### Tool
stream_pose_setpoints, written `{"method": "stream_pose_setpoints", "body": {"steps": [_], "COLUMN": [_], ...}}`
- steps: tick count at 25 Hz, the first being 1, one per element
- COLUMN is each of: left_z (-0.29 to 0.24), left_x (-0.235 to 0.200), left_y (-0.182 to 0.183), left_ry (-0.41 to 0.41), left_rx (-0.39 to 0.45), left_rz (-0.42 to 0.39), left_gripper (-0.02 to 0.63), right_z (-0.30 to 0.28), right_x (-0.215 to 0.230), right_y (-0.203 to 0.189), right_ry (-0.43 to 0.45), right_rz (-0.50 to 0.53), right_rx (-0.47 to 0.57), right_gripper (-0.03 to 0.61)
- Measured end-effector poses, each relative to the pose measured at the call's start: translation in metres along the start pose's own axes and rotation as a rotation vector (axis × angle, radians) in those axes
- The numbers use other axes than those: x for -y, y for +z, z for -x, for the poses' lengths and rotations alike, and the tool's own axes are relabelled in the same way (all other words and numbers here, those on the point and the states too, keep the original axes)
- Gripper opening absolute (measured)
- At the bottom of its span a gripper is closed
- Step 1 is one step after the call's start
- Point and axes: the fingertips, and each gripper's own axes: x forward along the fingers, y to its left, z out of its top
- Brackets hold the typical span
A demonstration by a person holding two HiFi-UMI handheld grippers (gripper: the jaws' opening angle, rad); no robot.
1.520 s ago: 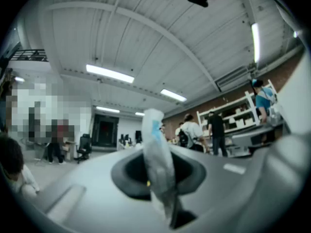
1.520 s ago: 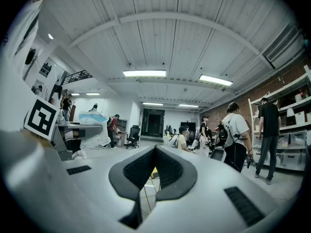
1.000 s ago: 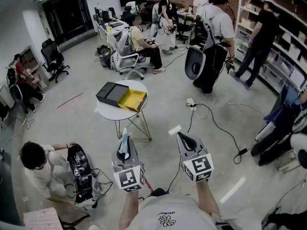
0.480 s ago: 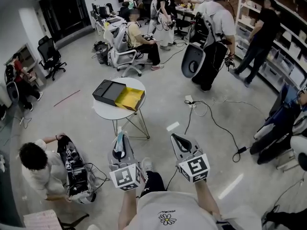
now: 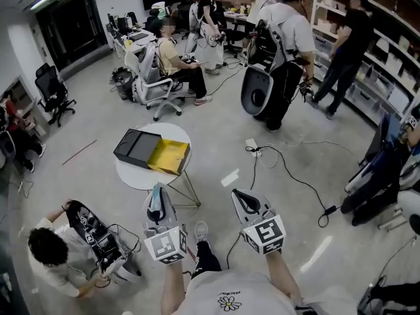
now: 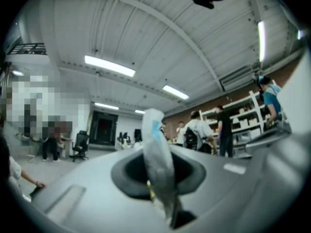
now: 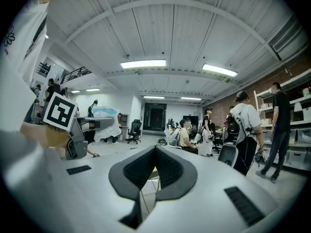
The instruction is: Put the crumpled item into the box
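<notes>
My left gripper (image 5: 157,204) is shut on the crumpled item (image 5: 156,197), a white and pale-blue wrapper that sticks up between the pads (image 6: 156,161). The right gripper view shows the same item (image 7: 105,115) off to its left. The box (image 5: 136,147) is black with a yellow open part (image 5: 168,156). It lies on a small round white table (image 5: 139,177) just ahead of my left gripper. To the right of the table, my right gripper (image 5: 244,201) hangs over the floor, its pads (image 7: 167,166) meeting at the tip with nothing between them.
A person (image 5: 49,251) crouches at lower left over a black device (image 5: 92,231). Cables and a power strip (image 5: 252,148) run across the floor on the right. Several people stand at the back, one sits on an office chair (image 5: 147,87), and shelves (image 5: 387,77) line the right wall.
The table and box have come nearer and shifted left in the head view as I walk toward them. Both grippers keep their pose, the left still holding the item.
</notes>
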Motion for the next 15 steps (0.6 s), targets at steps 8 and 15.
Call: {"method": "stream_pose_setpoints", "body": {"steps": [8,15], "left_z": [-0.105,-0.189], "left_x": [-0.031,-0.072], "left_y": [0.000,-0.008], "left_ry": [-0.038,-0.066], "left_rx": [-0.006,-0.002], "left_rz": [0.007,0.007], "left_gripper": [0.051,0.051], "right_z": [-0.097,-0.198], "right_x": [0.040,0.060], "right_y": [0.017,0.034], "right_ry": [-0.046,-0.048], "right_rz": [-0.032,-0.056], "right_rx": [-0.022,-0.027], "right_gripper": [0.000,0.001]}}
